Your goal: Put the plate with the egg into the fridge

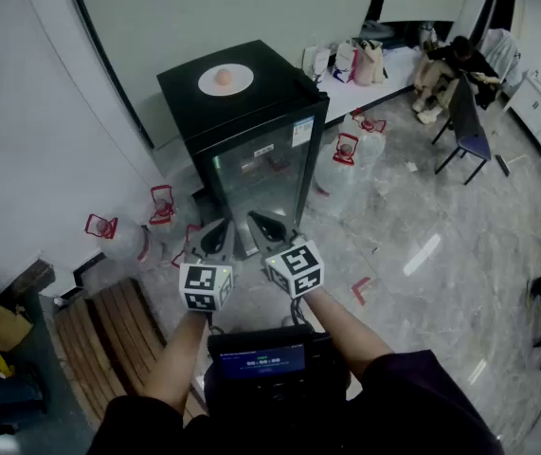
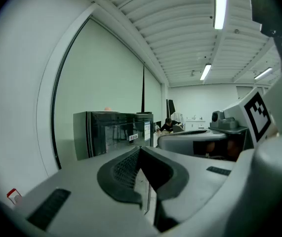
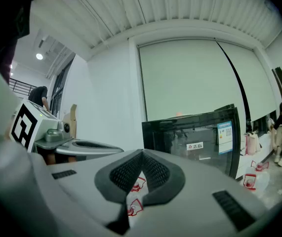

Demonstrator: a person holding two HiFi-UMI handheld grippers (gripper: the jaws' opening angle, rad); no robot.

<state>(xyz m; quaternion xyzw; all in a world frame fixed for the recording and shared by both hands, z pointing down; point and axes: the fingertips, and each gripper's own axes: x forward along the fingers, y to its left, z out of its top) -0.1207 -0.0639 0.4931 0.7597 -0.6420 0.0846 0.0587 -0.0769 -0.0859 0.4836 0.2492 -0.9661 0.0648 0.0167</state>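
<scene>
left claw (image 1: 216,237) and right claw (image 1: 272,227) both pressed together, empty, one fridge (image 1: 251,150), one plate (image 1: 243,82) atop, one egg (image 1: 224,79)

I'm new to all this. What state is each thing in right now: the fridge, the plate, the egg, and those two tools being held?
Fridge: upright, glass door closed.
Plate: lying flat on top of the fridge, not yet inside.
Egg: resting on the plate.
Left hand-held gripper: shut, holding nothing.
Right hand-held gripper: shut, holding nothing.
</scene>
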